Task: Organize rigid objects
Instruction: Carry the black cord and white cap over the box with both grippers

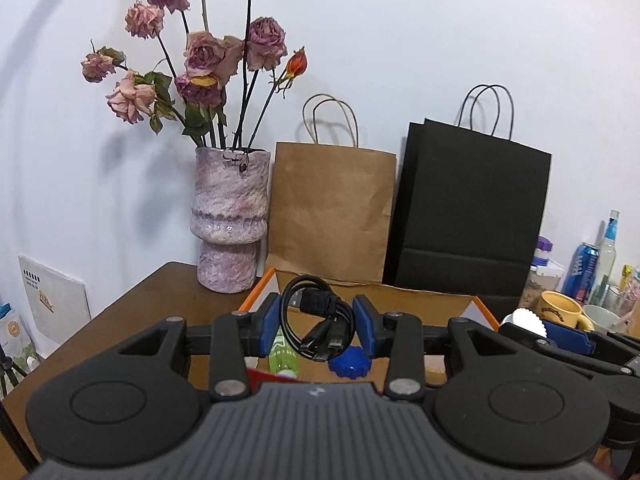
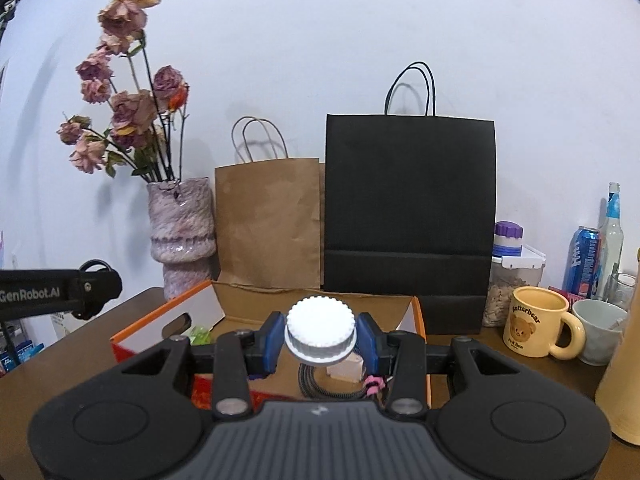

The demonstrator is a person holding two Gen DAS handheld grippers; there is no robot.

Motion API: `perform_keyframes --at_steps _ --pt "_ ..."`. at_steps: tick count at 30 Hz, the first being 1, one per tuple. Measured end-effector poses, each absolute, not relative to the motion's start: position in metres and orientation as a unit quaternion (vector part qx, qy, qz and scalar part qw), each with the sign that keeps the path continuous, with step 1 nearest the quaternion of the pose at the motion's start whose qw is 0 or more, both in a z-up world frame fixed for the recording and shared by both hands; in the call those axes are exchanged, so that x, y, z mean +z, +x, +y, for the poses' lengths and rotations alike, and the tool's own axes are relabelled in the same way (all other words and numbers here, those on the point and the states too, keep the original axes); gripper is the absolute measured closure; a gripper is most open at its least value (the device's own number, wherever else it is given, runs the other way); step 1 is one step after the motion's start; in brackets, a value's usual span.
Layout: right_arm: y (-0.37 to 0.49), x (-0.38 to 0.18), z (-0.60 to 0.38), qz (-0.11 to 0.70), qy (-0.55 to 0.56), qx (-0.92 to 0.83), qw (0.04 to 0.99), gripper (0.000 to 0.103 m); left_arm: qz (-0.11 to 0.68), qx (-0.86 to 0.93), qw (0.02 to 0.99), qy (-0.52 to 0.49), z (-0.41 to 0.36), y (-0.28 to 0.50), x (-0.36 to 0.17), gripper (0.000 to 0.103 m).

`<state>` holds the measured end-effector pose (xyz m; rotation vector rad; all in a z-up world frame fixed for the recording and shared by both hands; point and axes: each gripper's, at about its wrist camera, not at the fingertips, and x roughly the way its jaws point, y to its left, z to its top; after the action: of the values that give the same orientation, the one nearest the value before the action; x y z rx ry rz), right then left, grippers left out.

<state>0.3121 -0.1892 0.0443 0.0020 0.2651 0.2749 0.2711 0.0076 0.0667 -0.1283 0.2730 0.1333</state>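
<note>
Between the blue pads of the left gripper [image 1: 316, 322], a coiled black USB cable [image 1: 320, 320] w/ loose plug ends is hanging, pinched above the open cardboard box [image 1: 420, 300]. Right gripper [image 2: 320, 338] is clamping a white ridged cap [image 2: 320, 330], round & notched at the rim, over the same box. Inside, a blue cap [image 1: 350, 362] and green bottle [image 1: 282, 354] are lying. Brown bag [image 1: 332, 212] & black bag [image 1: 472, 216] are standing behind.

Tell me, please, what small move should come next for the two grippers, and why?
Probably lower the left gripper and release the coiled black cable into the open cardboard box. Both grippers are over the box, and the right gripper holds a white ridged cap.
</note>
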Motion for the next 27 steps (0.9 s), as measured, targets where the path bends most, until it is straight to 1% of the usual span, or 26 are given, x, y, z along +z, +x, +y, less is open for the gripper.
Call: perform_keyframes --at_steps 15,27 --pt "0.391 0.029 -0.175 0.165 0.006 0.145 0.976 0.064 0.164 0.084 0.982 -0.047 0.017 0.348 0.049 0.063" --pt "0.433 0.008 -0.168 0.202 -0.005 0.135 0.97 0.064 0.2 0.083 0.976 -0.032 0.024 0.393 0.029 0.063"
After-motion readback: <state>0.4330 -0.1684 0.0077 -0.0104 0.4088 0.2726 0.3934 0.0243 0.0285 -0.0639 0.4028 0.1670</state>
